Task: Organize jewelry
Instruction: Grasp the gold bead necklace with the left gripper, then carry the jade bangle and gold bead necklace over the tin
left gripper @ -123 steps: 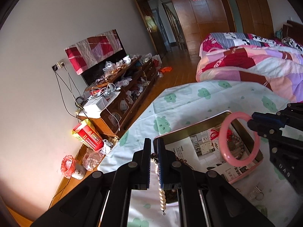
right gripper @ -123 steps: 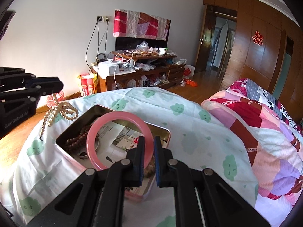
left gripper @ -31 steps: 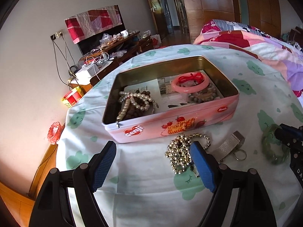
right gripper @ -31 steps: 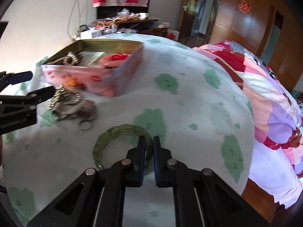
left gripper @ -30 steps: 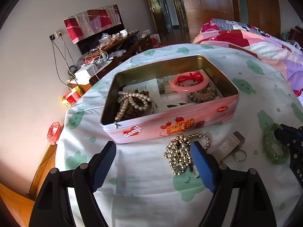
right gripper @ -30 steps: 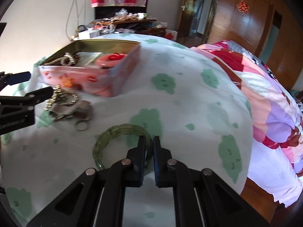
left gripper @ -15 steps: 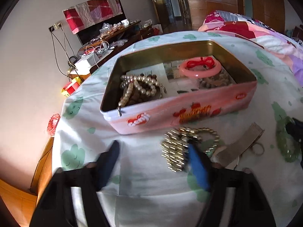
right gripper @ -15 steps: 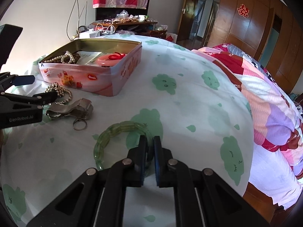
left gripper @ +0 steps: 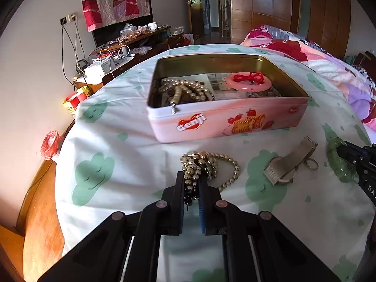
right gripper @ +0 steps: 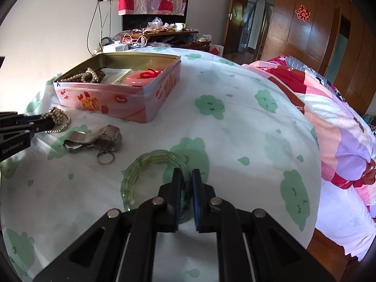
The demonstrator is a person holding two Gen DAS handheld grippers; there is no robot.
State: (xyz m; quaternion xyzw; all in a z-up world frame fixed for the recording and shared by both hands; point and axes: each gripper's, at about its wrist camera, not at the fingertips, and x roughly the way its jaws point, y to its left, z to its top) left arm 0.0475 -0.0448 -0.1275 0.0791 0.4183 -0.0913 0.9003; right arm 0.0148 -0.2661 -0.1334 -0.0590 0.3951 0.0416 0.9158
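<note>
A pink tin box (left gripper: 225,122) stands open on the cloud-print sheet and holds a pearl necklace (left gripper: 185,91) and a pink bangle (left gripper: 248,84). My left gripper (left gripper: 191,183) is shut on a gold bead necklace (left gripper: 206,162) that lies in front of the tin; it also shows in the right wrist view (right gripper: 57,117). My right gripper (right gripper: 185,176) is shut on a green bangle (right gripper: 150,162) that rests on the sheet; the bangle also shows in the left wrist view (left gripper: 338,164).
A silver mesh watch band with a ring (left gripper: 290,162) lies between the two grippers, also in the right wrist view (right gripper: 91,138). A patchwork quilt (right gripper: 329,108) lies to the right. A cluttered wooden cabinet (left gripper: 131,40) stands by the wall behind the bed.
My left gripper has moved forward and shut on the gold bead necklace; it was wide open a second ago. My right gripper stays shut on the green bangle.
</note>
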